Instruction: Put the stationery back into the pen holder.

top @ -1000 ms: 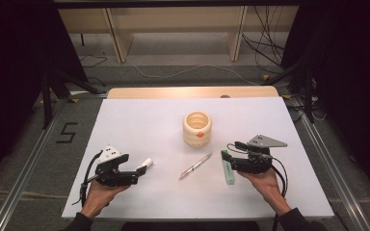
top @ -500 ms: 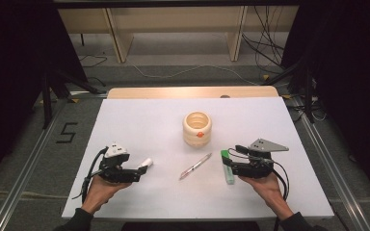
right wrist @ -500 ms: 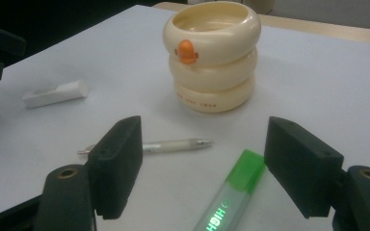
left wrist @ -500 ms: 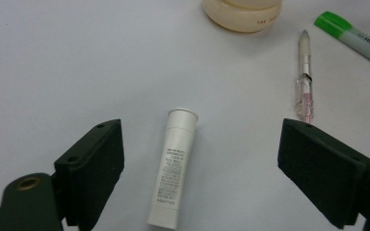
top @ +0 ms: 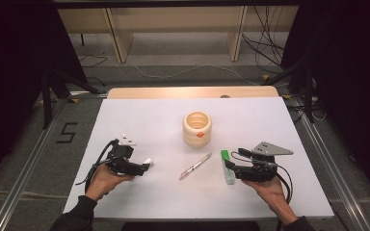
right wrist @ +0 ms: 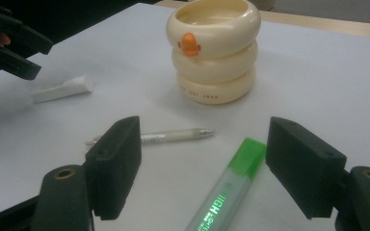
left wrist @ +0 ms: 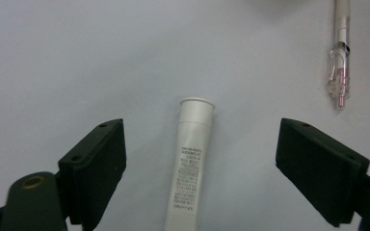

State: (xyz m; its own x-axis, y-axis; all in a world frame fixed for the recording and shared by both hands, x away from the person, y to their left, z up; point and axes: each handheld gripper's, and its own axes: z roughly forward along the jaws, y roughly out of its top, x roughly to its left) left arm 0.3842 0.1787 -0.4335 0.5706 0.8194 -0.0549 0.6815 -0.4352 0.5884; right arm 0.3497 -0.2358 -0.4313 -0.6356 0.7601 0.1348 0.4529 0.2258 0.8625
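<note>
Left of the cream holder (top: 197, 128), the left tool (top: 141, 168) gapes around a white tube (left wrist: 189, 168); the right tool (top: 230, 167) gapes around a green highlighter (right wrist: 226, 190)

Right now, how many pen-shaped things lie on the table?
3. A white tube lies between the left gripper's open jaws, a clear pen at the middle, and a green highlighter by the right gripper's open jaws.

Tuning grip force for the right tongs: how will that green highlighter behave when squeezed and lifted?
The green highlighter looks like rigid plastic, so it probably won't flex. Its flattish body lies flat on the table, so it seems unlikely to roll. The glossy surface may slip between the open right tongs; a grip across mid-body seems safest.
</note>
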